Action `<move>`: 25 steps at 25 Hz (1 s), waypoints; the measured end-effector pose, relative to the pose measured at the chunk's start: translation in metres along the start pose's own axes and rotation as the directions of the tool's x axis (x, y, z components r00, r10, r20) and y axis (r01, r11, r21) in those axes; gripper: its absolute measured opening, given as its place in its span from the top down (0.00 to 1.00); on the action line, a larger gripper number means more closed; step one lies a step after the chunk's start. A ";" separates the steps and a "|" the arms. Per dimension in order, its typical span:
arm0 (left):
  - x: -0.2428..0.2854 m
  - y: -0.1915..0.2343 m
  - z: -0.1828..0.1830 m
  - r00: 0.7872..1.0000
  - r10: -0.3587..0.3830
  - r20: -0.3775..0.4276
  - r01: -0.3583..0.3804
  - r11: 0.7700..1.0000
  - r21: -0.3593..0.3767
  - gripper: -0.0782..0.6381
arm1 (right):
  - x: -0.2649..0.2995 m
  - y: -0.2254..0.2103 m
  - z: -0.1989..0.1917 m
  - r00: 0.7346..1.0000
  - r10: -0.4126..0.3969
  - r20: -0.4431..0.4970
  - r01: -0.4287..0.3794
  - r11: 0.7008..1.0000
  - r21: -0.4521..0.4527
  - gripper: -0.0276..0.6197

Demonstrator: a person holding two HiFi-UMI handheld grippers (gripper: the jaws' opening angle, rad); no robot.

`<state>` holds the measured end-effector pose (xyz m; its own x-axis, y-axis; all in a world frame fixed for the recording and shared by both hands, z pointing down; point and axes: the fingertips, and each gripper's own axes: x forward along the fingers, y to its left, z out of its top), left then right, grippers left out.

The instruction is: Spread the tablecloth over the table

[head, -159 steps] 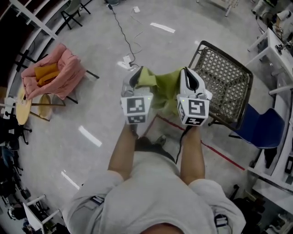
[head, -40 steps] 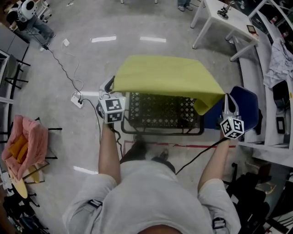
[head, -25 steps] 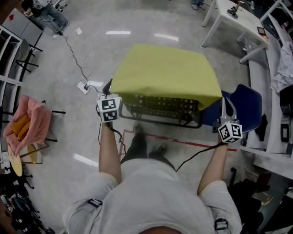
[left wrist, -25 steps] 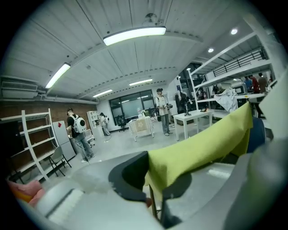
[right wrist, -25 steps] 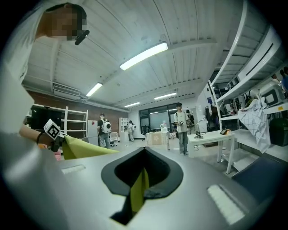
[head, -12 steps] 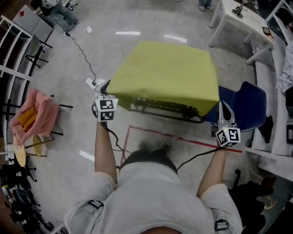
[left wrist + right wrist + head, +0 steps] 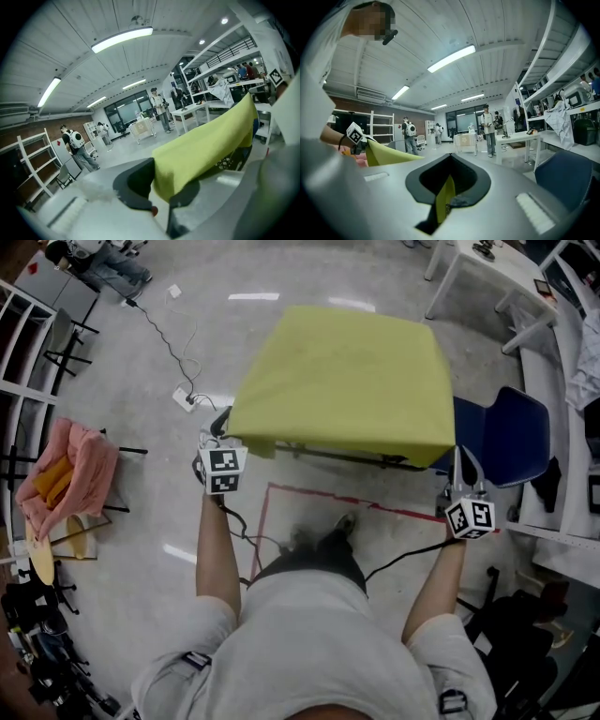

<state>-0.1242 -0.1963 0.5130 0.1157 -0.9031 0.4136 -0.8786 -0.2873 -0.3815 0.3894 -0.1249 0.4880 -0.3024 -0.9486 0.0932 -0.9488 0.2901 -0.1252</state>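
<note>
**A:** What have the claws got?

**B:** Both are clenched on the tablecloth (image 7: pixel 347 371). The left claw (image 7: pixel 222 418) pinches the near left corner, and a fold of yellow sits between its pads. The right claw (image 7: pixel 457 456) bites the near right corner, with only a thin sliver of cloth showing in its jaws.

**A:** Where does the cloth lie?

**B:** It stretches ahead of both claws, over the table (image 7: pixel 342 456). Its near hem runs straight from one claw to the other and hangs a little past the table's near side. At the right claw the corner droops.

**A:** Room to move?

**B:** Behind the claws, towards the person, the floor is bare apart from a red tape line (image 7: pixel 347 503). Out to the left of the left claw lie a power strip (image 7: pixel 184 397) and its cable (image 7: pixel 159 334), near but apart. Just to the right of the right claw stands a blue chair (image 7: pixel 502 432), close against the cloth's right edge. A white table (image 7: pixel 478 273) is well beyond the far right corner.

**A:** What can't you see?

**B:** The tabletop is covered. Only a dark frame bar shows under the near hem, plus a patch of mesh in the left gripper view. The cloth blocks the legs and the far hem's drop. I can't tell whether the near strip lies flat on the top.
</note>
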 end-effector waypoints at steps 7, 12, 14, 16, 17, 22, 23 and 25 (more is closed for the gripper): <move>-0.011 -0.018 -0.039 0.999 -0.031 -0.012 0.030 0.997 -0.072 0.86 | -0.028 0.016 -0.014 0.996 -0.091 -0.010 0.091 0.996 -0.016 0.95; -0.015 -0.036 -0.053 0.997 -0.070 -0.013 0.069 0.995 -0.068 0.86 | -0.039 0.028 -0.030 0.992 -0.114 -0.052 0.112 0.993 -0.049 0.95; -0.018 -0.040 -0.055 0.996 -0.083 -0.013 0.082 0.995 -0.060 0.86 | -0.042 0.033 -0.047 0.987 -0.130 -0.096 0.124 0.990 -0.060 0.95; -0.020 -0.043 -0.054 0.995 -0.095 -0.014 0.094 0.995 -0.044 0.86 | -0.046 0.035 -0.075 0.976 -0.151 -0.159 0.147 0.988 -0.041 0.95; -0.020 -0.043 -0.053 0.995 -0.098 -0.014 0.097 0.995 -0.036 0.86 | -0.047 0.035 -0.092 0.967 -0.160 -0.199 0.158 0.987 -0.026 0.95; -0.017 -0.046 -0.047 0.995 -0.097 -0.021 0.097 0.995 -0.012 0.86 | -0.042 0.046 -0.185 0.903 -0.129 -0.410 0.140 0.990 -0.003 0.80; -0.016 -0.046 -0.047 0.995 -0.094 -0.024 0.094 0.996 -0.009 0.86 | -0.038 0.047 -0.200 0.889 -0.117 -0.443 0.126 0.992 -0.009 0.78; -0.015 -0.050 -0.045 0.996 -0.090 -0.029 0.090 0.996 -0.007 0.86 | -0.029 0.050 -0.224 0.868 -0.086 -0.489 0.095 0.995 -0.006 0.78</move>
<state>-0.1035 -0.1541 0.5632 0.1807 -0.8641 0.4697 -0.8677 -0.3649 -0.3375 0.3301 -0.0545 0.7002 -0.2260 -0.7865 0.5748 -0.9737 0.1997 -0.1095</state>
